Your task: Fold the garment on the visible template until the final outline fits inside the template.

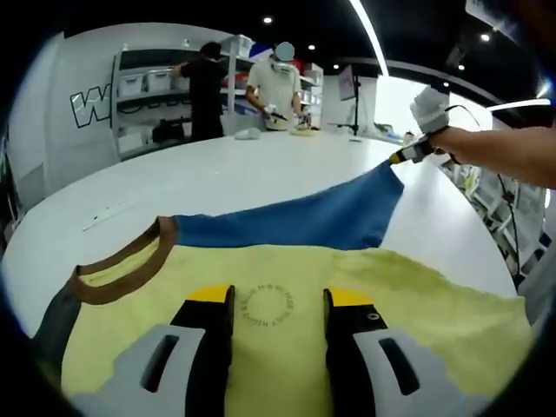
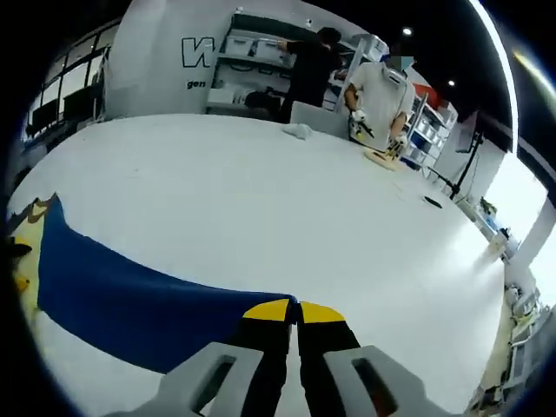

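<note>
Nearest me in the left gripper view, my left gripper (image 1: 278, 313) sits low over the garment (image 1: 287, 287), jaws spread apart w/ the yellow chest panel and its round printed logo (image 1: 268, 307) between them. Whether the tips touch the cloth, can't tell. The garment lies on the white desk (image 1: 217, 178) near the edge closest to me, brown collar (image 1: 122, 269) off to one side.

Farther out, the blue sleeve (image 1: 321, 217) is drawn taut up off the desk toward my right gripper (image 1: 417, 149), which I see at the sleeve's tip. In the right gripper view, right gripper (image 2: 294, 314) has jaws clenched together on the blue fabric edge (image 2: 130, 300), yellow tips nearly meeting.

Handling, my read: thin knit, light, floppy, no stiffness, so it'll sag and drag if I lift one point. Best hold is at hems/sleeve ends, and pinning the body w/ the left jaws should stop it sliding on the smooth desk.

Far edge of the desk: two people (image 1: 239, 82) working by shelving (image 1: 143, 100).
</note>
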The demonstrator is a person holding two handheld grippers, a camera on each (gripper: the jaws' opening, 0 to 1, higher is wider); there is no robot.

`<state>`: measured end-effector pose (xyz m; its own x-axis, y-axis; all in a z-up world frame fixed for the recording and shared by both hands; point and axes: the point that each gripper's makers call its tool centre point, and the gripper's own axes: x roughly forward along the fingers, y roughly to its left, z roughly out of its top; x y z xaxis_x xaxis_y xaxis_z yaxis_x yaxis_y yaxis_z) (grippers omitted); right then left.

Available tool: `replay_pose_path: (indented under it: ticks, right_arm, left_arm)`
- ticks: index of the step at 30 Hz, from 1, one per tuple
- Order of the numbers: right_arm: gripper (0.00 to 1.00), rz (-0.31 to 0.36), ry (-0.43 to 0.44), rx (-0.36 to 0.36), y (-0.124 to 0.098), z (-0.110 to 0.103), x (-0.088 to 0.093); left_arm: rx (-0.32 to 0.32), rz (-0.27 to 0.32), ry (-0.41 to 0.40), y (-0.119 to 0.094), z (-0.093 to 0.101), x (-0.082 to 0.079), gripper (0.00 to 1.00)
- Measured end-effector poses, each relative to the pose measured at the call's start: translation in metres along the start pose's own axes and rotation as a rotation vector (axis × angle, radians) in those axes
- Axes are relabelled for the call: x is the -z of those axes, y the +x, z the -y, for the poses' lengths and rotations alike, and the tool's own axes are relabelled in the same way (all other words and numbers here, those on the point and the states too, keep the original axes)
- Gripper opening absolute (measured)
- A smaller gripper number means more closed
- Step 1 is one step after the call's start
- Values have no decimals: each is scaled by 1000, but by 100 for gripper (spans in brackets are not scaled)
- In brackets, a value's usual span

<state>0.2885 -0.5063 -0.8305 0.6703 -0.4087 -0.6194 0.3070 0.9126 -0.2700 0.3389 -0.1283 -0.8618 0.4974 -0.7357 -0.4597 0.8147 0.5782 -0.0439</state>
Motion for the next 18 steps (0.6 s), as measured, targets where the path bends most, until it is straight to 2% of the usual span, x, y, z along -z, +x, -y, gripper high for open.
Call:
replay_pose_path:
  ticks: [3,4,12,18]
  right_arm:
    - [0,-47,-36,1,3,0,11]
    - [0,-81,-44,-4,7,-1,20]
    - [0,-106,-73,-13,18,-6,27]
    - [0,-93,-102,-6,19,-5,22]
  left_arm:
    - [2,1,-3,0,0,0,37]
    - [1,2,-3,0,0,0,37]
    - [3,4,-2,1,1,0,39]
    - [4,4,6,1,3,0,41]
